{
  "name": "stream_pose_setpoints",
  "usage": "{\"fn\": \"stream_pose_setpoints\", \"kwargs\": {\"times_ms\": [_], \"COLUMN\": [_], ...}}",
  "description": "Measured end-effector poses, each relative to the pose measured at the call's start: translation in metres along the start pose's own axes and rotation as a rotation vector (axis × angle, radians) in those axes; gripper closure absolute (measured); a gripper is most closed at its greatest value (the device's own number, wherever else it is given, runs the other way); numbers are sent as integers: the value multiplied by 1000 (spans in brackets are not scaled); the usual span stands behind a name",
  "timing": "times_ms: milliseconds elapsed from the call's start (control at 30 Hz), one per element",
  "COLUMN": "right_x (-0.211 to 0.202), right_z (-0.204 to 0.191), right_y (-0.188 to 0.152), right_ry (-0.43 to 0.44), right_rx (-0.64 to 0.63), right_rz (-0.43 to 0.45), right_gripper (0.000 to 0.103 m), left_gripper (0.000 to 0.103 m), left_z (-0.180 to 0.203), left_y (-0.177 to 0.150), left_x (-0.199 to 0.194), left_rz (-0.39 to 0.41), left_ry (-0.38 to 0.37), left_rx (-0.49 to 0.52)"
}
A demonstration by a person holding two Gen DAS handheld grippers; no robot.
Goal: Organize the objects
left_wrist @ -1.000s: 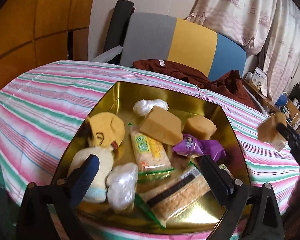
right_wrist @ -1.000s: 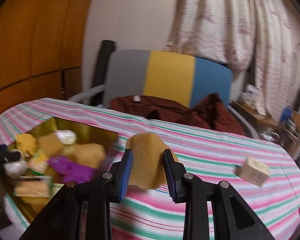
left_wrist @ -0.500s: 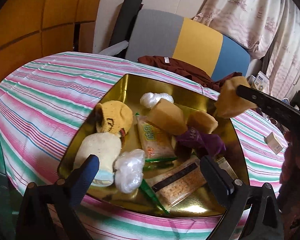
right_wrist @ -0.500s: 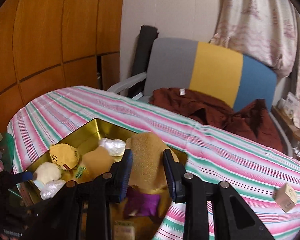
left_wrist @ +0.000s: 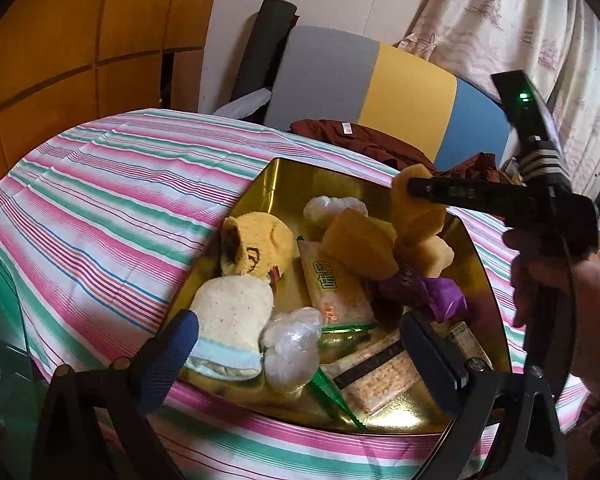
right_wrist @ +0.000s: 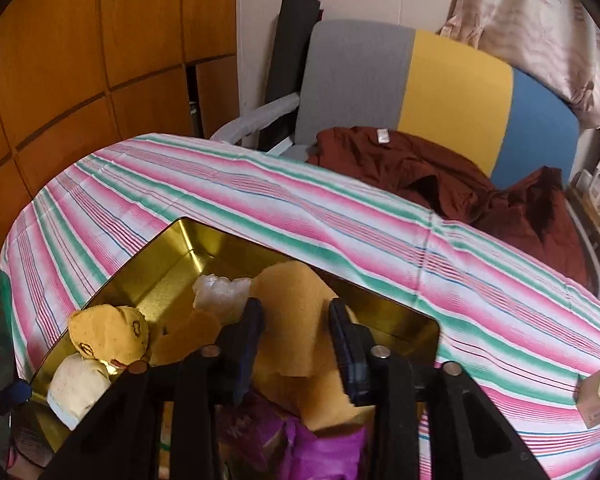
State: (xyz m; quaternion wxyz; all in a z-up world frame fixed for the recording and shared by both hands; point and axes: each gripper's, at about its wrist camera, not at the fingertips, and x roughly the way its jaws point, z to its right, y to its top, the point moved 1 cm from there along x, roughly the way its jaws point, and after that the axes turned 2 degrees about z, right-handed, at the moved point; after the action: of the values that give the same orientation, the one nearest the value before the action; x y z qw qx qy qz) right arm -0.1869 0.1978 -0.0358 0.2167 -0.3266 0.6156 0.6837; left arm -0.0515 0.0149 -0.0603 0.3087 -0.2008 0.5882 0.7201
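One gold tin (left_wrist: 384, 188) sits on the striped cloth (left_wrist: 112, 200).

In the tin:
- Three tan sponges: one (right_wrist: 292, 320) is clamped over the tin's far right corner, and two (left_wrist: 360, 244) (left_wrist: 434, 254) lie below it.
- Two clear plastic wads, one (left_wrist: 332, 208) at the far edge and one (left_wrist: 292, 344) near the front.
- Two rolled socks at the left edge, one yellow (left_wrist: 260, 244) and one cream (left_wrist: 232, 312).
- Two cracker packs (left_wrist: 336, 292) (left_wrist: 380, 372).
- One purple wrapper (left_wrist: 428, 292).

One small box (right_wrist: 594, 404) stands on the cloth's right edge.
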Motion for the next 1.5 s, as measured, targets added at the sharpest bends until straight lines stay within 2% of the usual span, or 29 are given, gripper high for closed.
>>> {"fn": "stream_pose_setpoints", "kwargs": {"times_ms": [67, 167, 300, 433, 533, 700, 767, 800, 900, 1167, 1367, 1500], "right_x": [6, 12, 7, -7, -12, -13, -7, -2, 14, -23, -47, -70], "right_z": [-1, -2, -2, 1, 2, -16, -32, -39, -50, -25, -14, 2], "right_y": [2, 3, 4, 1, -4, -18, -23, -27, -32, -40, -72, -94], "right_ry": [-16, -44, -52, -58, -66, 74, 90, 72, -27, 44, -38, -9], "right_rx": [13, 30, 30, 37, 46, 5, -49, -84, -145, 89, 102, 171], "right_rz": [-10, -31, -12, 30, 22, -26, -56, -78, -110, -42, -121, -150], "right_gripper": [55, 54, 47, 47, 46, 48, 50, 54, 55, 54, 53, 53], "left_gripper": [2, 2, 2, 2, 2, 2, 2, 2, 2, 2, 0, 0], "left_z": [-1, -2, -4, -4, -4, -4, -6, -7, -10, -21, -21, -18], "left_y": [0, 1, 1, 0, 0, -1, -1, -2, -2, -1, 2, 4], "left_x": [0, 1, 0, 0, -1, -2, -2, -3, -5, -8, -16, -23], "left_rz": [4, 6, 13, 14, 20, 25, 26, 24, 19, 4, 10, 25], "left_ry": [1, 7, 14, 17, 24, 40, 49, 52, 55, 78, 96, 144], "left_rx": [1, 6, 7, 4, 9, 10, 7, 7, 2, -34, -45, -22]}}
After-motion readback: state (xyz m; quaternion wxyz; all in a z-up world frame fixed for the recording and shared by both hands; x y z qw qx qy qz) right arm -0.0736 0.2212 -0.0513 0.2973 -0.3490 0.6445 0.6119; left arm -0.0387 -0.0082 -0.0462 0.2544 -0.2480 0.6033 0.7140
